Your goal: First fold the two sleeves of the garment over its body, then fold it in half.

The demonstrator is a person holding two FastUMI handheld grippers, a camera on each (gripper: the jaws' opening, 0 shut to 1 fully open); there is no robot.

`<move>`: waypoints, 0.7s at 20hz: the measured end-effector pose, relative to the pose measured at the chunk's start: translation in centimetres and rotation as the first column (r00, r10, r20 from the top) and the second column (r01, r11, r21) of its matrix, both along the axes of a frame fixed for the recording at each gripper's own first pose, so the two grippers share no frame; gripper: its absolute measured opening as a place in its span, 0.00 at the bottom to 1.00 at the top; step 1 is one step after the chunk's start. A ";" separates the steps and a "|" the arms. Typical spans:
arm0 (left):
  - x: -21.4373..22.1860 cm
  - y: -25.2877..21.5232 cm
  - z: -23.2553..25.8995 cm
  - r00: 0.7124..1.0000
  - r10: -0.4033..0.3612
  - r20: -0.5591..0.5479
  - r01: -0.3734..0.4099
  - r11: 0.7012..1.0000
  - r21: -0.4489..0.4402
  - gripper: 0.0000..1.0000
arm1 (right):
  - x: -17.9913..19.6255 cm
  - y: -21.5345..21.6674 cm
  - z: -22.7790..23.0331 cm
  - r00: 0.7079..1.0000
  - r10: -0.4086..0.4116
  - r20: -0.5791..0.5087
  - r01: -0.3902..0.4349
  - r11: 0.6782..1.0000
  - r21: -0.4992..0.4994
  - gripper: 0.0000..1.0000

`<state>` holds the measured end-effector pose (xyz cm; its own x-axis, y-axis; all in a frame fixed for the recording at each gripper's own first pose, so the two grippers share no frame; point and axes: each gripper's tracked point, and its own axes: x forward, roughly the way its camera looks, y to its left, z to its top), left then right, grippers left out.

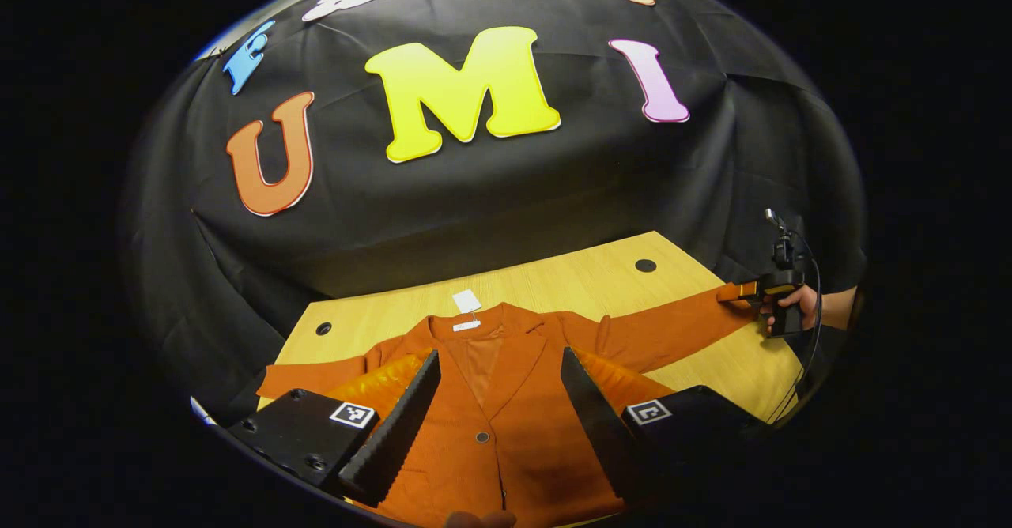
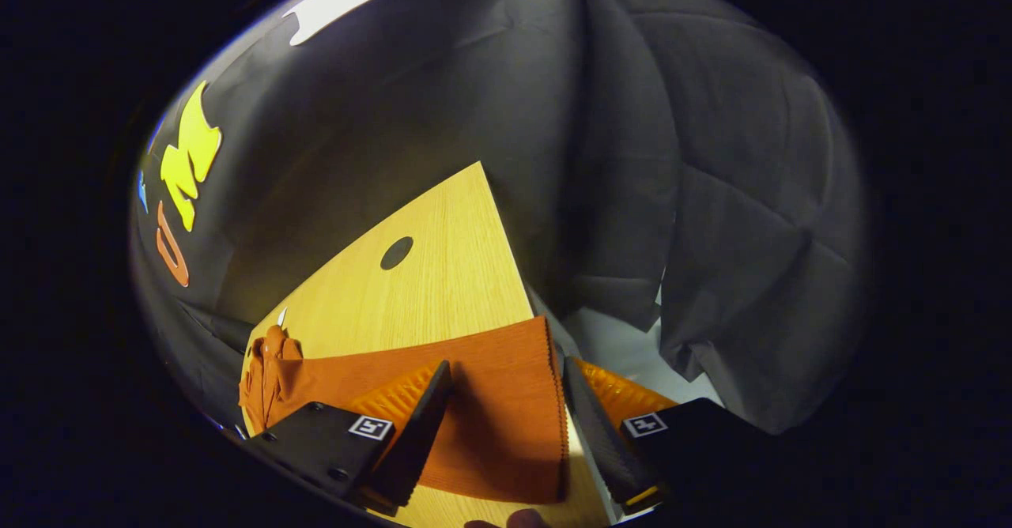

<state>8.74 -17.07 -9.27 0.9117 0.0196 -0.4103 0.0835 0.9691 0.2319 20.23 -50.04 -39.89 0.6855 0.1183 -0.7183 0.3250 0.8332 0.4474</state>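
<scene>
step: first sleeve fold, barely started | jacket flat on the table, both sleeves spread out | right gripper gaping over the sleeve cuff, not pinching | left gripper spread wide above the chest | next: probably clamp cuff, carry it across

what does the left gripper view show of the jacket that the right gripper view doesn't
Left gripper view: the jacket's collar, white tag, front button, and the right gripper at the far cuff, in a hand.
Right gripper view: that sleeve's cuff close up, lying flat between open jaws.
Both: the orange jacket spread on the wooden table.
</scene>
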 end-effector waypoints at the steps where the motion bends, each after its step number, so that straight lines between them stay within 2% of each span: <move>1: 0.0 0.1 -0.1 1.000 0.003 -0.004 -0.003 1.000 -0.003 0.99 | -0.4 -0.5 0.2 1.000 -0.012 -0.012 0.012 1.000 -0.007 0.84; 6: 0.0 0.7 -0.4 1.000 0.025 -0.007 -0.026 1.000 -0.017 0.99 | -1.1 -1.6 1.2 0.999 -0.016 -0.046 0.011 0.994 -0.113 0.55; 7: 0.0 0.8 -0.5 1.000 0.030 -0.008 -0.030 0.999 -0.023 0.99 | -1.3 -1.8 1.4 0.999 -0.016 -0.049 0.010 0.992 -0.126 0.42; 8: 0.0 1.0 -0.5 0.999 0.034 -0.011 -0.035 0.999 -0.027 1.00 | -1.3 -2.0 1.5 0.998 -0.029 -0.053 0.021 0.991 -0.134 0.37; 10: -0.1 1.3 -0.6 0.999 0.040 -0.012 -0.040 0.999 -0.032 1.00 | -1.3 -2.5 2.3 0.998 -0.056 -0.036 0.051 0.990 -0.132 0.21; 11: 0.0 1.4 -0.5 0.999 0.038 -0.010 -0.038 0.999 -0.035 1.00 | -1.2 -1.6 2.7 0.998 -0.055 -0.028 0.052 0.993 -0.103 0.02; 14: -0.2 1.9 -0.2 0.999 0.041 0.002 -0.040 0.998 -0.049 0.99 | -1.4 -0.8 4.2 0.999 -0.038 -0.020 0.036 0.996 -0.085 0.02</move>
<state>8.56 -15.20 -9.51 0.9118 0.0367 -0.4090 0.0433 0.9818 0.1847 18.81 -50.83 -35.67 0.6729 0.0315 -0.7391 0.3651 0.8547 0.3689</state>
